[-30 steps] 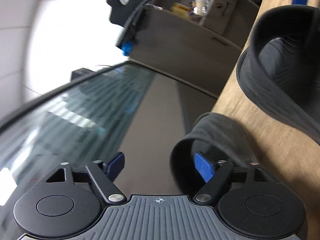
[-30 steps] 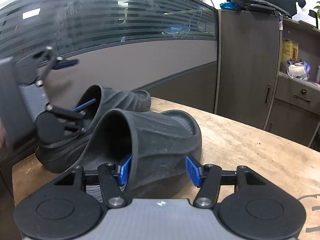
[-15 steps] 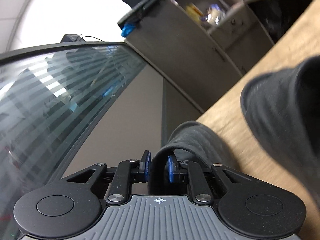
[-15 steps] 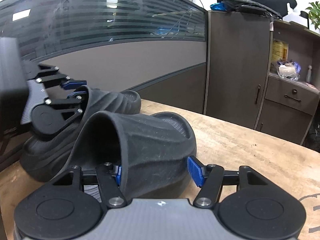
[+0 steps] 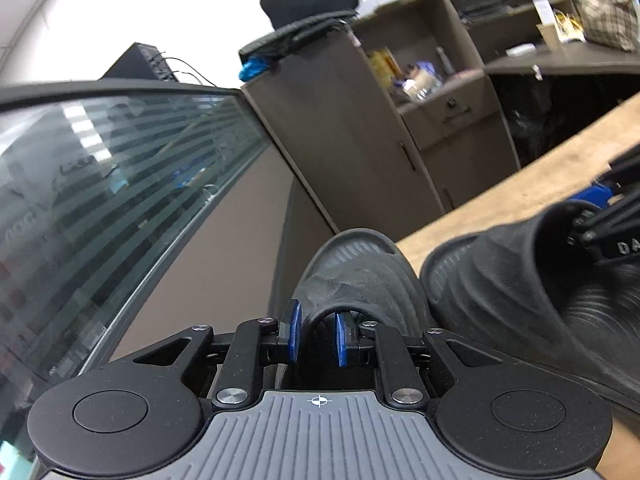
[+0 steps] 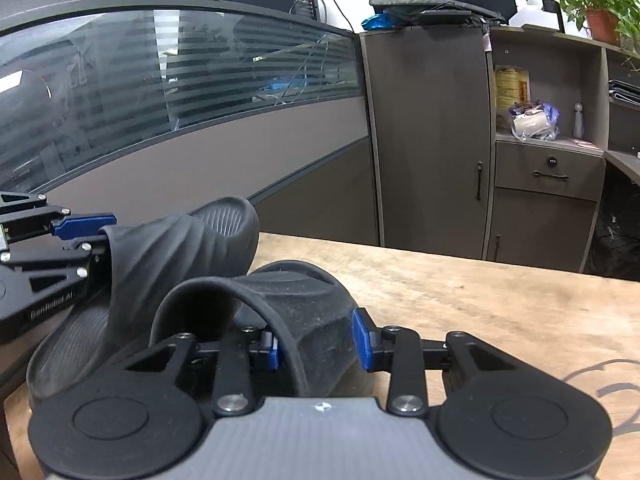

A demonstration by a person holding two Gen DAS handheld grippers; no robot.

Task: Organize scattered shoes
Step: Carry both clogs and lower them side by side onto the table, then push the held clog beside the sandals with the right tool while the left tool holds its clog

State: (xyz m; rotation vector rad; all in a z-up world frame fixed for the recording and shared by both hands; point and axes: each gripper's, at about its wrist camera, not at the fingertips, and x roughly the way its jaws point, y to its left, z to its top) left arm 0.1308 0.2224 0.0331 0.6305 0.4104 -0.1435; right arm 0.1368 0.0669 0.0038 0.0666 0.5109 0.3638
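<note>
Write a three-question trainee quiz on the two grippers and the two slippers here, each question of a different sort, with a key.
1. True or false: the left gripper is shut on the strap of the far slipper.
2. The near slipper rests on: A) the wooden table B) a shelf C) the floor.
3. Fill in: the right gripper has one finger inside the near slipper's strap and one ____ it.

Key: 1 true; 2 A; 3 outside.
</note>
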